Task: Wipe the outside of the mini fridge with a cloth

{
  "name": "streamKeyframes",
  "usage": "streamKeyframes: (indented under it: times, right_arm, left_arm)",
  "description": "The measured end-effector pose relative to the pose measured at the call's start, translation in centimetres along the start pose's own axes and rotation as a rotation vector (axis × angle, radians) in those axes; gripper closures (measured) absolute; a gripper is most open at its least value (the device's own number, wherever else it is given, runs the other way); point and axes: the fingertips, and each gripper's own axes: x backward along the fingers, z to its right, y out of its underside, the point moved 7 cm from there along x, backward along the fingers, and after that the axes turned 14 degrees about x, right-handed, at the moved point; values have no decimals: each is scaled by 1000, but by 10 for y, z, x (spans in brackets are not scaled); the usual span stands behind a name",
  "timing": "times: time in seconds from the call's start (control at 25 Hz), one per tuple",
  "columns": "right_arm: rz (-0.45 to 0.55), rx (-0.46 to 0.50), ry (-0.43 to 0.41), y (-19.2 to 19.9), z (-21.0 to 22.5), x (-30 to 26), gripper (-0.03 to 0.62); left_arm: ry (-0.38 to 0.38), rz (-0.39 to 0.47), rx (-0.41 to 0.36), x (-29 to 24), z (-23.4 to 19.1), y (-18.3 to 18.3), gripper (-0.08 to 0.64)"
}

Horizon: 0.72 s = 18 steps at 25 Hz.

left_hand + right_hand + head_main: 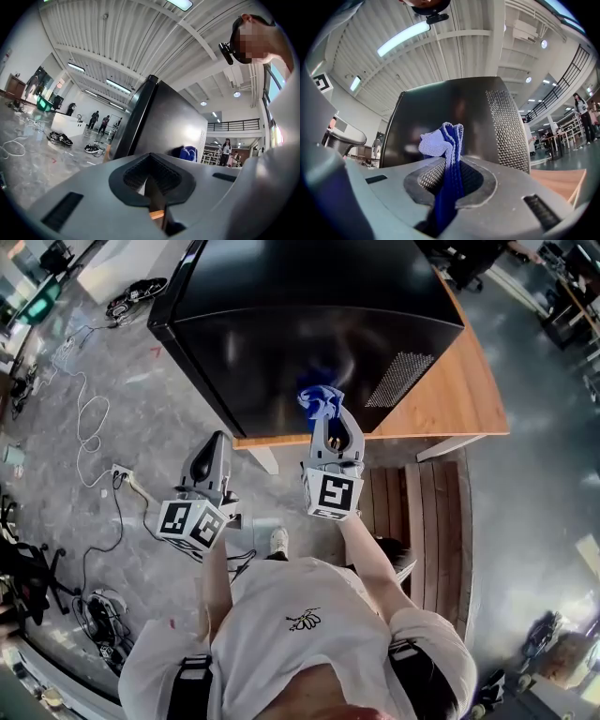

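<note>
The black mini fridge stands on a wooden table; its near side fills the right gripper view and shows beside the left gripper's jaws. My right gripper is shut on a blue cloth, which bunches above its jaws just short of the fridge's side near the lower edge. A vent grille lies to the cloth's right. My left gripper hangs lower left, off the fridge, shut with nothing between its jaws.
Cables and a power strip lie on the grey floor at left. A wooden bench sits under the table at right. The table leg stands between the two grippers. People stand far off in the hall.
</note>
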Motion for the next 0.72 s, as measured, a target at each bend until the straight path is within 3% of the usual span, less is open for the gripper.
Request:
streamKeyframes:
  times: [0.52, 0.72]
  right_arm:
    - [-17, 32, 50, 41, 116, 21, 531]
    - [-11, 53, 44, 46, 137, 23, 531]
  left_arm:
    - [-32, 23, -55, -46, 61, 43, 555]
    - [-61, 59, -45, -58, 66, 54, 555]
